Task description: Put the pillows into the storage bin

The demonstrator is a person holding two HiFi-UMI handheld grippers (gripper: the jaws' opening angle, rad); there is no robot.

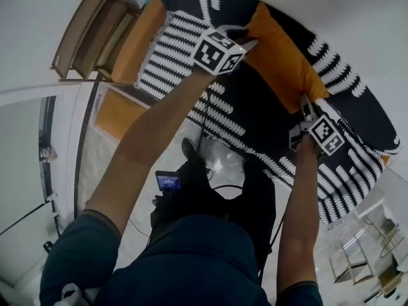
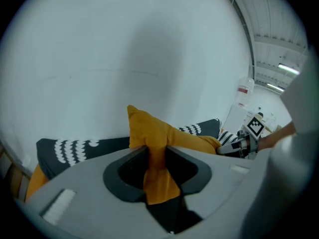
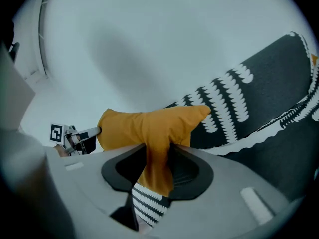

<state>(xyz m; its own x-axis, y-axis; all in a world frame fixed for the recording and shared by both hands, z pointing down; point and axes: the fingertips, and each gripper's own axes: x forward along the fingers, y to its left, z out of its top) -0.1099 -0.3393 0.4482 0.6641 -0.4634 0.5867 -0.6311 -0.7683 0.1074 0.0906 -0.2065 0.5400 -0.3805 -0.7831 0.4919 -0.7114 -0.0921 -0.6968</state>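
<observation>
Spanning left gripper (image 1: pixel 246 43), right gripper (image 1: pixel 308 109): pillow (image 1: pixel 280 53)

Arms outstretched, left tongs (image 1: pixel 247 43) and right tongs (image 1: pixel 307 106) clamp one pillow (image 1: pixel 280 56).

All three views are bright and evenly lit, with strong fisheye bending and dark corners. In the left gripper view, ceiling strip lights (image 2: pixel 288 69) glow at right. A soft grey shadow crosses the wall (image 2: pixel 149 49) at centre, and the near foreground seems slightly soft.

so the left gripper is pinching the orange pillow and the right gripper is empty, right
The right gripper is not empty: it pinches the orange pillow too, as the right gripper view shows. The left gripper does pinch it.
</observation>
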